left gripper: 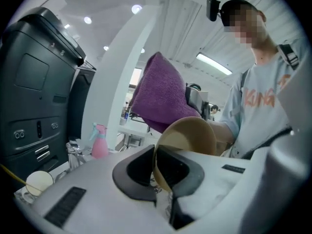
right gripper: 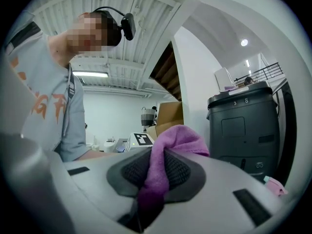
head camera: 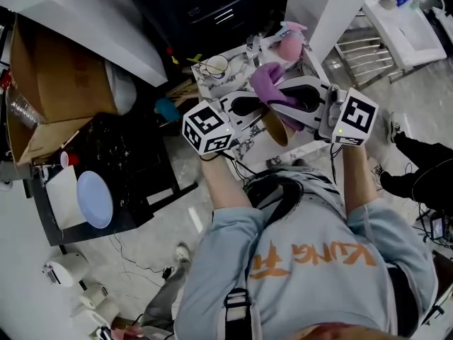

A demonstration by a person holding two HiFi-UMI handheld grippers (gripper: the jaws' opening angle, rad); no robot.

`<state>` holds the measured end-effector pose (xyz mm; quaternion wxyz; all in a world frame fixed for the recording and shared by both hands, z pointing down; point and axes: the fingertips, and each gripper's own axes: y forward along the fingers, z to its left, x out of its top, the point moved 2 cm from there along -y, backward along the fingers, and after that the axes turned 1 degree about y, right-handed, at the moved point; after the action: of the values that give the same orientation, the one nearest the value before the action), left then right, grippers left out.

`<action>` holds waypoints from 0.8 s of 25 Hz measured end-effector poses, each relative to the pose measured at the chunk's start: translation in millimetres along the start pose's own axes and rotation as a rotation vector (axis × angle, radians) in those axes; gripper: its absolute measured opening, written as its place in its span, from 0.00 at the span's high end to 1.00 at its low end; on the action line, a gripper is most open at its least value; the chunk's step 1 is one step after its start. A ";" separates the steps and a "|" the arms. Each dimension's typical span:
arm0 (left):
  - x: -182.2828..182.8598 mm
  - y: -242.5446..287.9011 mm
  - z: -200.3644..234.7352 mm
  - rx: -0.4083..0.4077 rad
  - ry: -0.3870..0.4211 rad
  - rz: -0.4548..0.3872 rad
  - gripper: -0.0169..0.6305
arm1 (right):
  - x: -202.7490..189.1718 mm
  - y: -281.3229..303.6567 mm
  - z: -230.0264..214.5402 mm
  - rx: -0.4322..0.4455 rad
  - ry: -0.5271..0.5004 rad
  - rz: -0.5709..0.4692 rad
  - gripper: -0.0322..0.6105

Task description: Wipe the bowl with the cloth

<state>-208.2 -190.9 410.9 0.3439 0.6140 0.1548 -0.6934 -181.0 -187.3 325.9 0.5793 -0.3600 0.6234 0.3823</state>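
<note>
head view: left gripper (head camera: 249, 109) clamps bowl (head camera: 277, 128) tipped on edge, right gripper (head camera: 291, 98) pinches cloth (head camera: 265, 83).

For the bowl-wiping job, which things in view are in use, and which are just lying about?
In use: bowl, rim clamped in left gripper; purple cloth, pinched in right gripper.
Lying about: pink spray bottle; blue plate; cardboard box.

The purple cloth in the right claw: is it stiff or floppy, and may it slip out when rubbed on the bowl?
Probably floppy: the cloth folds and droops over the right claw. Likely light and fuzzy, so slipping seems unlikely while pinched.
</note>
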 end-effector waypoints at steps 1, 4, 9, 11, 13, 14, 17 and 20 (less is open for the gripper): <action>0.1 2.3 -4.4 -0.029 0.010 0.003 0.93 | -1.1 0.4 0.2 0.003 0.003 0.004 0.83; 1.9 7.1 -18.2 -0.121 0.032 -0.005 0.93 | -3.3 -0.6 -0.2 0.008 0.023 -0.003 0.83; 10.6 6.4 -37.3 -0.249 0.041 -0.080 0.93 | -5.2 -5.4 -5.4 -0.009 0.077 -0.042 0.83; 17.2 2.4 -43.0 -0.288 0.041 -0.132 0.93 | -6.3 -7.3 -9.1 -0.028 0.091 -0.049 0.83; 24.5 -2.0 -46.7 -0.317 0.036 -0.194 0.93 | -7.7 -10.0 -12.8 -0.048 0.107 -0.061 0.83; 27.6 -3.6 -47.6 -0.325 0.034 -0.221 0.93 | -8.2 -11.7 -14.3 -0.055 0.117 -0.072 0.83; 35.9 -8.7 -49.0 -0.344 0.031 -0.295 0.93 | -11.1 -14.4 -18.1 -0.073 0.136 -0.090 0.84; 43.0 -14.2 -47.9 -0.350 0.032 -0.364 0.93 | -16.1 -14.2 -21.0 -0.098 0.129 -0.075 0.84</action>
<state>-182.4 -162.6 357.3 0.3120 0.5178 0.3861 -0.6967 -176.6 -212.4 341.9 0.5335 -0.4349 0.6262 0.3663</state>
